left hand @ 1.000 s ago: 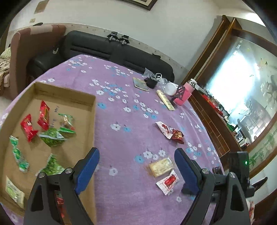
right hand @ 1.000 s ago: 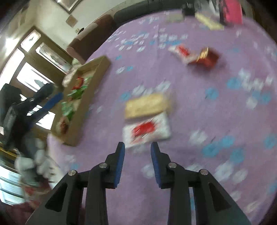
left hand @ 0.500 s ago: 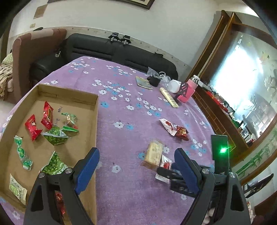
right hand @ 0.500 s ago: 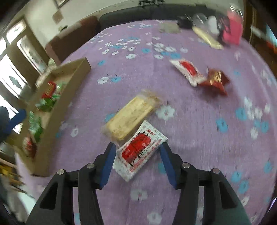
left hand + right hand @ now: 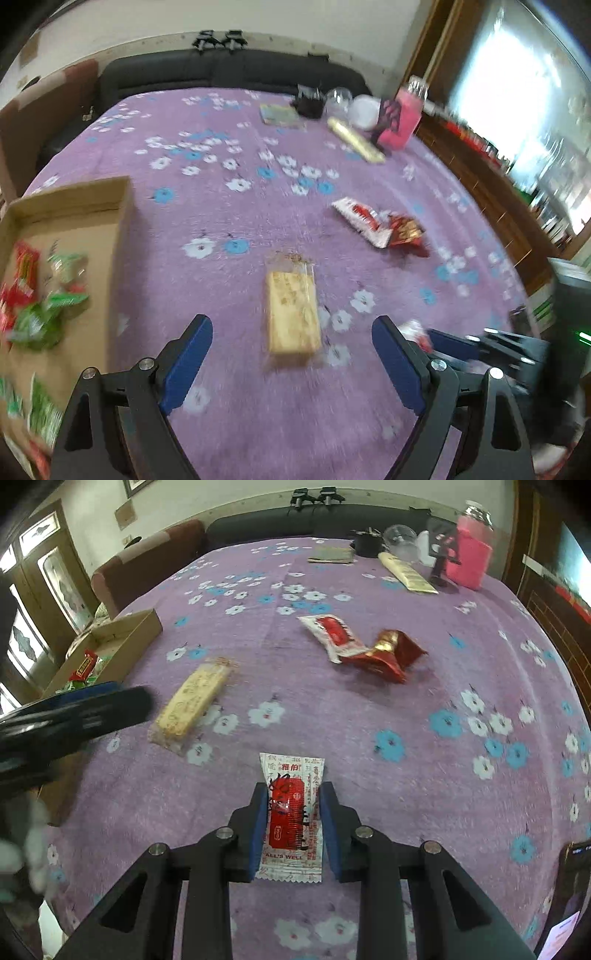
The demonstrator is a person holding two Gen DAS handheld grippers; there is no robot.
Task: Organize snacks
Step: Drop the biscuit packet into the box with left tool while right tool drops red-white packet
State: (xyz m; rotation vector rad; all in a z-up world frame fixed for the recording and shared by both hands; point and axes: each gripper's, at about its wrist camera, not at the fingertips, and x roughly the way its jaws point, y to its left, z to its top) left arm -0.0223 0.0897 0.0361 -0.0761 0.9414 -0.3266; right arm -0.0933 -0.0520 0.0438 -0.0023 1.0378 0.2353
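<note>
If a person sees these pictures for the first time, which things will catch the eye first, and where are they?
First, the red and white snack packet, low in the right wrist view, between the blue fingers of the right gripper. Next, the pale yellow snack bar on the purple flowered tablecloth, ahead of the wide-open left gripper. At the left edge, a cardboard box holds green and red packets.

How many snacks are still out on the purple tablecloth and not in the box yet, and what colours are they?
White-and-red flat packets: 2, one between the right gripper jaws, one farther back.
Shiny dark-red foil packet: 1.
Pale yellow bar in clear wrapper: 1.
Total: 4 snacks outside the cardboard box.
</note>
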